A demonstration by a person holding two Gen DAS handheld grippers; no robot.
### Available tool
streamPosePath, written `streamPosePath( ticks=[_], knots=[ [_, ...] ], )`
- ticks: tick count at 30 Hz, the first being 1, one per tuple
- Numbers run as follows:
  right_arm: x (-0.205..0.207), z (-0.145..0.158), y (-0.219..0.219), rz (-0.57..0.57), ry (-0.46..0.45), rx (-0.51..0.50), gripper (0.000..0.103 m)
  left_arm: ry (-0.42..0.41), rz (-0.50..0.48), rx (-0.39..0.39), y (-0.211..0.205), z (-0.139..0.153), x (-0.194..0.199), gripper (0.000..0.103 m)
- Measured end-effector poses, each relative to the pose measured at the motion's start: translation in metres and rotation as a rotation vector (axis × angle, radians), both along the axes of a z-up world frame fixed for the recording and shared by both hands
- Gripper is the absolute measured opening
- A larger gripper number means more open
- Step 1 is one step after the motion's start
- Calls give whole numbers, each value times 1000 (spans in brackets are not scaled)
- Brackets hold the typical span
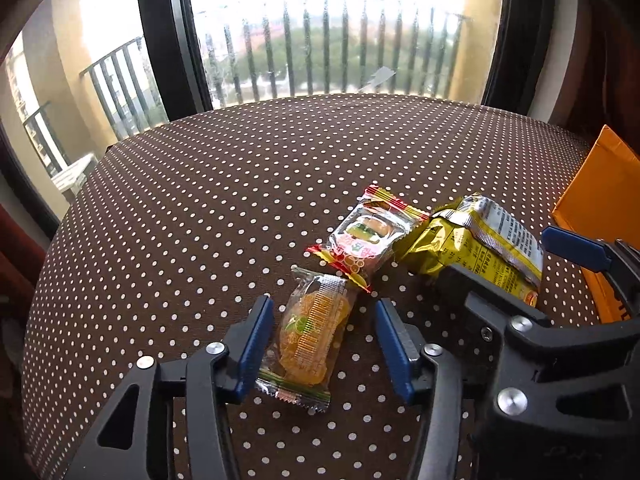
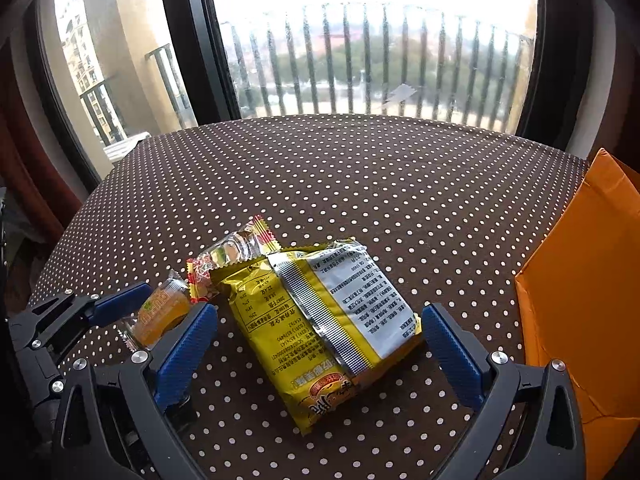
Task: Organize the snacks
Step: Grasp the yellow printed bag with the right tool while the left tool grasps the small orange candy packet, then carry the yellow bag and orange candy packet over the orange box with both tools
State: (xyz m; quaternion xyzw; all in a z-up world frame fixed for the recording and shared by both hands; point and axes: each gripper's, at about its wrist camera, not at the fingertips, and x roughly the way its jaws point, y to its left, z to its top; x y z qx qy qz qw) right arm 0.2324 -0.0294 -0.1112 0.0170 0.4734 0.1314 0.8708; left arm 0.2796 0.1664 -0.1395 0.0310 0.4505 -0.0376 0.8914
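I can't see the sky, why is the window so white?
Left wrist view: daylight overexposes the window, glare on the burger gummy wrapper. Right wrist view: same washed-out sky, shine on the yellow snack bag, fisheye bends the table.

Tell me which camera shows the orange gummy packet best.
The left wrist view: the orange gummy packet lies nearly whole between that gripper's fingers, wrapper and seams clear. The right wrist view shows only part of it, at the left edge, hidden behind the left gripper's fingers.
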Motion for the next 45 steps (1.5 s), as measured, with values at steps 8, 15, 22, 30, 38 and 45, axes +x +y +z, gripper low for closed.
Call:
streamPosePath(
  ticks=[8, 15, 22, 30, 38, 45],
  knots=[
    [5, -8, 1, -8, 22, 16, 103, 17, 13, -27, 2, 2, 0, 42],
    [6, -14, 5, 2, 54, 19, 102, 15, 17, -21, -5, 2, -11, 34],
    [-2, -18, 2, 3, 72, 35, 83, 23, 21, -27, -9, 2, -22, 33],
    [-18, -17, -5, 9, 78, 49, 81, 19, 38, -54, -13, 0, -38, 33],
    [-38, -15, -18, -9, 82, 48, 80, 16, 41, -62, -20, -2, -56, 31],
    [-56, -13, -27, -17, 74, 44, 78, 11, 44, -70, -24, -3, -72, 30]
  ],
)
